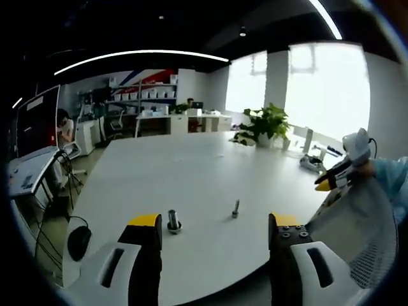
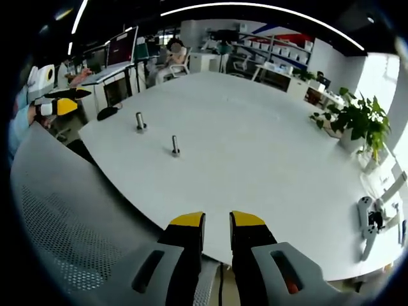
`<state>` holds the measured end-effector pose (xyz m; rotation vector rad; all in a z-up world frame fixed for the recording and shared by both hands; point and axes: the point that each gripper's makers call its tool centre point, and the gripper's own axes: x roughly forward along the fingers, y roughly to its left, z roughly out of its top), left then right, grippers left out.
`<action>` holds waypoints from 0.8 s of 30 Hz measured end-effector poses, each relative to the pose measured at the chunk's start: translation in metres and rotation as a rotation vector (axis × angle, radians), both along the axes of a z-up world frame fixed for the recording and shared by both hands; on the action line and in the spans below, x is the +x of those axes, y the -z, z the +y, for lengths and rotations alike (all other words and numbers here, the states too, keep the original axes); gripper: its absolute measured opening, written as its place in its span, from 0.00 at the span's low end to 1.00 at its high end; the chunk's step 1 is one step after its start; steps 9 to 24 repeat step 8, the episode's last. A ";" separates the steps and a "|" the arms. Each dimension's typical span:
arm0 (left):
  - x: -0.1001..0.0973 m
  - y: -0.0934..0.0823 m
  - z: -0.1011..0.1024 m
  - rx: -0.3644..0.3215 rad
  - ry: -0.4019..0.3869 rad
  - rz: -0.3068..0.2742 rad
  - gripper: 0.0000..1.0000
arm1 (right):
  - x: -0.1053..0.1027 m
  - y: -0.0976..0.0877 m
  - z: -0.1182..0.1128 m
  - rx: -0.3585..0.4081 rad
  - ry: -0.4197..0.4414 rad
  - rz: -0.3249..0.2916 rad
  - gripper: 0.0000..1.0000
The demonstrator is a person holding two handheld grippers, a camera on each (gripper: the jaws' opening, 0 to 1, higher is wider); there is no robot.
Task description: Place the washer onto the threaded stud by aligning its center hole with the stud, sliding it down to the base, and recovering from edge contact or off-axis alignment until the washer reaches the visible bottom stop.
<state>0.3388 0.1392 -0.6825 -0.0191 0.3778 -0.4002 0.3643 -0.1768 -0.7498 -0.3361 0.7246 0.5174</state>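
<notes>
Two small metal studs stand upright on the white table (image 1: 191, 166). The thicker stud (image 1: 173, 221), with a wide collar at its base, is close to my left jaw. A thinner stud (image 1: 236, 208) stands to its right. My left gripper (image 1: 215, 223) is wide open at the table's near edge, with nothing between its jaws. My right gripper (image 2: 217, 223) hangs off the table edge, its jaws a narrow gap apart and holding nothing. From there the thicker stud (image 2: 140, 121) and the thinner stud (image 2: 174, 146) lie far off to the upper left. I cannot make out a washer.
A grey mesh chair back (image 2: 64, 210) stands beside the table, and the same chair back (image 1: 363, 242) shows at the right. A potted plant (image 1: 264, 124) and a spare gripper device (image 2: 370, 220) sit at the table's far side. The other hand-held gripper (image 1: 335, 178) is at the right.
</notes>
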 end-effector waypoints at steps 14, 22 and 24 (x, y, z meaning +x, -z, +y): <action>-0.003 0.013 0.000 0.053 0.024 0.034 0.63 | -0.002 0.001 0.003 -0.005 -0.020 0.010 0.18; -0.003 0.013 0.000 0.053 0.024 0.034 0.63 | -0.002 0.001 0.003 -0.005 -0.020 0.010 0.18; -0.003 0.013 0.000 0.053 0.024 0.034 0.63 | -0.002 0.001 0.003 -0.005 -0.020 0.010 0.18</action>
